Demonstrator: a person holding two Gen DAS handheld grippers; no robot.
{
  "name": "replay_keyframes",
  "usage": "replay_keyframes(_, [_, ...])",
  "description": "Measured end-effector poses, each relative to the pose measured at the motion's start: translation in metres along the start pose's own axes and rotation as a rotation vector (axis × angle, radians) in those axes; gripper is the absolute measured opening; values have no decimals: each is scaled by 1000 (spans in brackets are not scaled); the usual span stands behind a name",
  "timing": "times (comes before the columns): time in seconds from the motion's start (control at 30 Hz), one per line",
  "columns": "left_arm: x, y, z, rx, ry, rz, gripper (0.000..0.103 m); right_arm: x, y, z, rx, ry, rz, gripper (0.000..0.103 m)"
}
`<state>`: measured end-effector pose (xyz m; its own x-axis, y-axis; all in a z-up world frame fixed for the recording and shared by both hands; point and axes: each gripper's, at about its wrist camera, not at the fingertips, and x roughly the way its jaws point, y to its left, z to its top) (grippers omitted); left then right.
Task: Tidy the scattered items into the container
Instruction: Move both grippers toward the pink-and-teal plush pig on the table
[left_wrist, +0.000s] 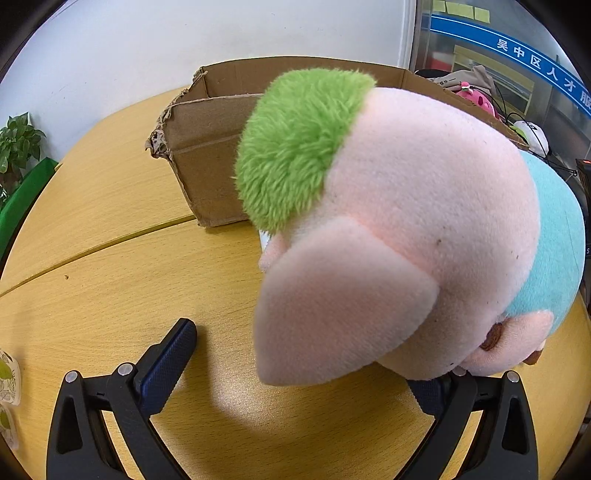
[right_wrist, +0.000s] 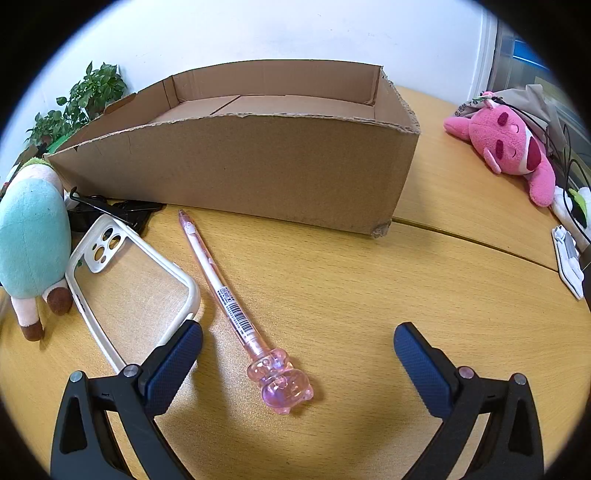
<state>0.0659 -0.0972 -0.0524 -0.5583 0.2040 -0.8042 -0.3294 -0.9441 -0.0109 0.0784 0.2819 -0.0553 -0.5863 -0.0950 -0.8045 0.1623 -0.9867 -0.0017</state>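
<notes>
On the wooden table (right_wrist: 332, 295), in front of the cardboard box (right_wrist: 236, 166), lie the scattered things: a pink pen (right_wrist: 229, 295) with a moulded figure on its end, a phone case (right_wrist: 133, 280) just beside it, and a plush toy (left_wrist: 406, 229) further left. The box looks empty. The left gripper (left_wrist: 303, 365) is spread wide, with the toy's ear between its fingers but unpinched; the toy probably weighs little and squashes readily, so its head or body would give the best hold. The right gripper (right_wrist: 299, 354) is also spread wide, holding nothing, with the pen's figure end lying between its fingers. The pen looks stiff, light and smooth, so it may roll or slip; gripping across the barrel near the barcode label seems safest.
</notes>
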Motion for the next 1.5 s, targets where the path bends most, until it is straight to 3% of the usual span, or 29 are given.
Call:
replay_keyframes(0.73, [-7,2,-10,-47,8,38,103,-12,-7,-2,21,2,-16,103])
replay_keyframes(0.87, [-33,3,-19,-107,-62,79,101,-25,-10,-20,40,-1,-35,103])
replay_keyframes(0.97, [-69,8,-26,-191,-140,32,102,-42,-8,-35,53,-12,-55,103])
replay_keyframes(1.03, [-90,7,-26,-236,-186,-14,102,-60,-3,-37,51,-47,-16,103])
replay_keyframes(1.27, [-122,-5,-11,-322,-291,-185,103,-106,49,2,-23,-215,125,103])
replay_keyframes(1.5, [-113,-32,6,-318,-308,-168,103,-105,109,24,-95,-238,179,102])
